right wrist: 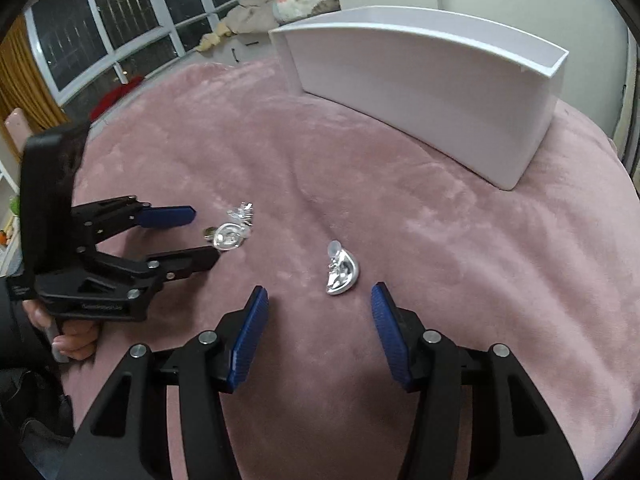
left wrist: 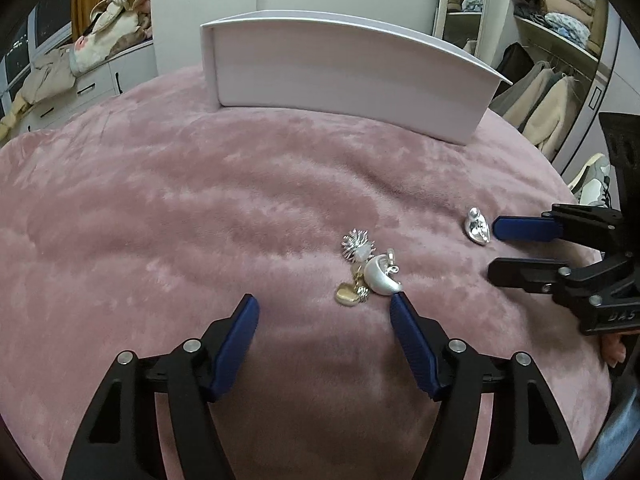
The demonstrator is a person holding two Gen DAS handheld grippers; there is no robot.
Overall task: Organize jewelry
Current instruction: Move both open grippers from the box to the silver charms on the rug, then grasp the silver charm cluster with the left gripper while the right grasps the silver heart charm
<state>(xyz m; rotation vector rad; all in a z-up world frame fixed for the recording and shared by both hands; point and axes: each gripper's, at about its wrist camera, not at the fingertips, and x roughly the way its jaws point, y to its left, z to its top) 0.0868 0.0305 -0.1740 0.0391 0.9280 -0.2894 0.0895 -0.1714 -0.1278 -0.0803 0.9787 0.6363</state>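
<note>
Covering the surface, a pink plush blanket (left wrist: 200, 184) lies under both empty, parted grippers, near dark windows (right wrist: 120, 12).

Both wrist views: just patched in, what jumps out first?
A small heap of earrings glints on the pink plush cover, just ahead of the open left gripper. One silver earring lies alone before the open right gripper. Behind stands a white box, open-topped.
</note>
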